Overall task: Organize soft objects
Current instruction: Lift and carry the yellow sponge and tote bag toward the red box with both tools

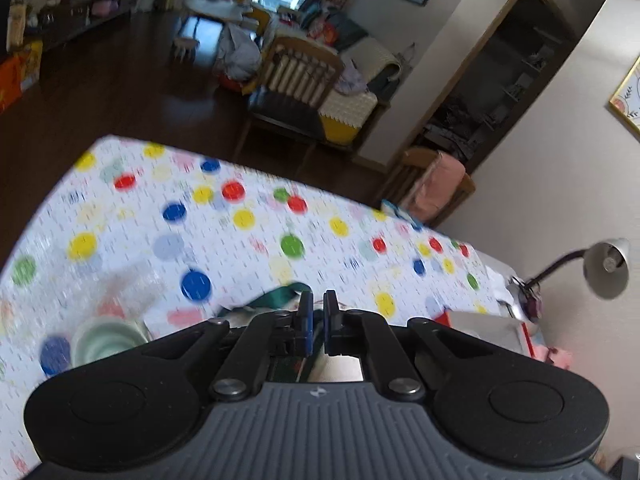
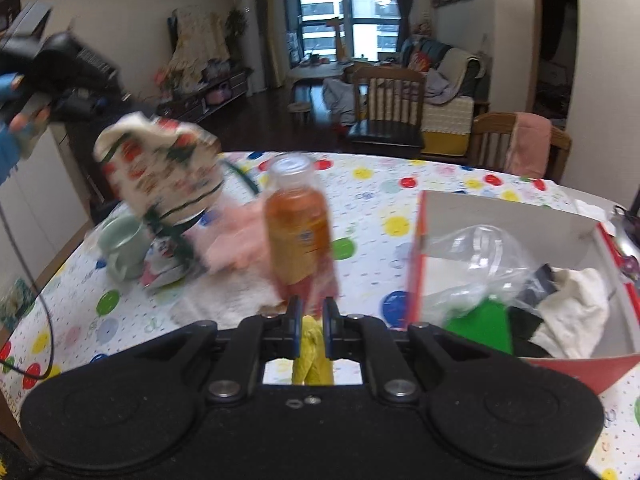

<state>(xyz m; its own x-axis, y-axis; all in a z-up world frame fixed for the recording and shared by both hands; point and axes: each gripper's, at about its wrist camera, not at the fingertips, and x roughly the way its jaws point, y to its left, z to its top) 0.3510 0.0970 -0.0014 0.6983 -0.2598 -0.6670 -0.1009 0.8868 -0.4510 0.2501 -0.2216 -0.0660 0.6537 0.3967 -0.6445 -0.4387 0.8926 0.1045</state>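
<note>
My left gripper (image 1: 318, 312) is shut on a floral cloth bag with green trim (image 1: 280, 296). In the right wrist view that bag (image 2: 160, 172) hangs blurred above the table's left side, under the left gripper and a person's gloved hand (image 2: 20, 120). My right gripper (image 2: 312, 320) is shut on a yellow cloth (image 2: 312, 348) that hangs down between its fingers. A pink fluffy piece (image 2: 236, 244) lies on the spotted tablecloth (image 2: 380, 208). An open red-sided box (image 2: 500, 208) at the right holds a white cloth (image 2: 576, 312), a green item and a clear plastic bag.
An orange drink bottle (image 2: 298, 232) stands just ahead of my right gripper. A pale green mug (image 2: 120, 248) sits at the left near another floral cloth. A desk lamp (image 1: 604, 268) is at the table's right end. Wooden chairs (image 2: 388, 108) stand behind the table.
</note>
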